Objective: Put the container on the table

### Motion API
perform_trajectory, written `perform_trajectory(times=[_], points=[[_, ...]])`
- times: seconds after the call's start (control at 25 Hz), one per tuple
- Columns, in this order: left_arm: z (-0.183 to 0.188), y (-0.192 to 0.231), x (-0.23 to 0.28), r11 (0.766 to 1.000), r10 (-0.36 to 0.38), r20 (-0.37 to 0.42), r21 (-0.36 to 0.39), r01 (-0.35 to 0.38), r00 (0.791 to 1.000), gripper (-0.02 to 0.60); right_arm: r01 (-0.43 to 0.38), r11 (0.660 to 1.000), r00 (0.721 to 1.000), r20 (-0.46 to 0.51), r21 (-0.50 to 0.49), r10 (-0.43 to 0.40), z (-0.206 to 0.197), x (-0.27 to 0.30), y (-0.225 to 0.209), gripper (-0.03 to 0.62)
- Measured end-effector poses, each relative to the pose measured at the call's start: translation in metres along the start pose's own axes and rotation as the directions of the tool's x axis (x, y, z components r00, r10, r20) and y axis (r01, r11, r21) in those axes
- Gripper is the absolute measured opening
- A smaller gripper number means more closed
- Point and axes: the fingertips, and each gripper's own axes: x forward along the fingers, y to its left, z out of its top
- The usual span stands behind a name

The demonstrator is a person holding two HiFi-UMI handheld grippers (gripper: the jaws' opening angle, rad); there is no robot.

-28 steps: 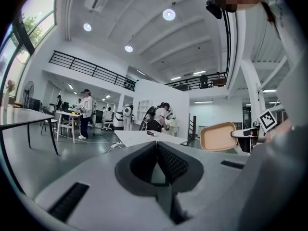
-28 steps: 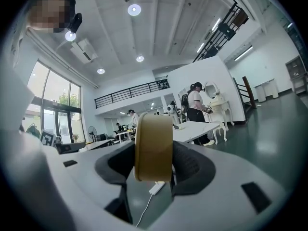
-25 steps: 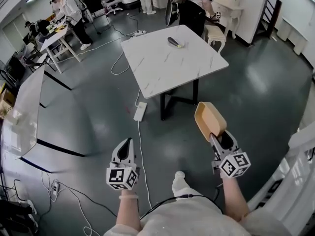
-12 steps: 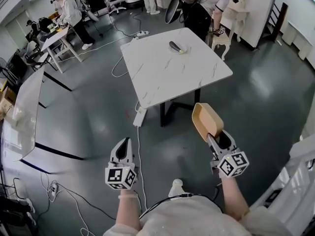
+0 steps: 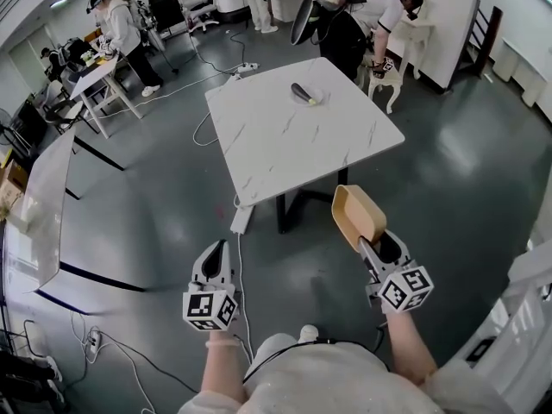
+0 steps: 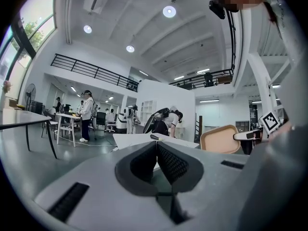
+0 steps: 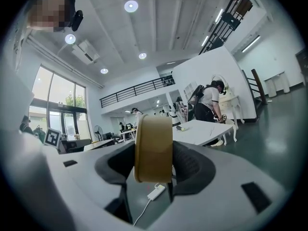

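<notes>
Reaching forward side by side over the grey floor (image 5: 155, 214), both forearms are stretching out, each gripper pointing roughly level. The left gripper (image 5: 217, 250) is holding its jaws pressed together with nothing between them. The right gripper (image 5: 366, 241) is clamping the near wall of the tan container (image 5: 357, 211), carrying it tilted in the air above the floor, just short of the white marbled surface (image 5: 293, 141). Black-and-white square markers are showing on the left cube (image 5: 210, 310) and right cube (image 5: 405, 288). A dark object (image 5: 302, 92) is lying near the surface's far edge.
</notes>
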Motion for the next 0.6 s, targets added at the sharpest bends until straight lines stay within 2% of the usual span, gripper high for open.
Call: perform_trajectory(times=[0.16, 0.28, 0.44, 0.6], points=[[0.004, -0.009, 0.012, 1.0, -0.021, 0.011, 0.002, 0.021, 1.0, 0.005, 0.01, 1.0, 1.0, 0.005, 0.006, -0.01, 0.005, 0.0, -0.012, 0.236], [-0.003, -0.012, 0.014, 1.0, -0.029, -0.01, 0.002, 0.029, 1.0, 0.005, 0.009, 1.0, 1.0, 0.002, 0.015, -0.009, 0.005, 0.003, -0.015, 0.236], [-0.014, 0.005, 0.016, 1.0, -0.001, -0.042, -0.013, 0.0, 0.999, 0.005, -0.005, 0.999, 1.0, -0.004, 0.037, 0.005, 0.002, 0.018, -0.011, 0.236], [-0.012, 0.021, 0.028, 1.0, 0.013, -0.038, -0.003, -0.013, 0.999, 0.005, -0.012, 0.999, 1.0, -0.015, 0.047, 0.013, -0.002, 0.04, -0.012, 0.236]])
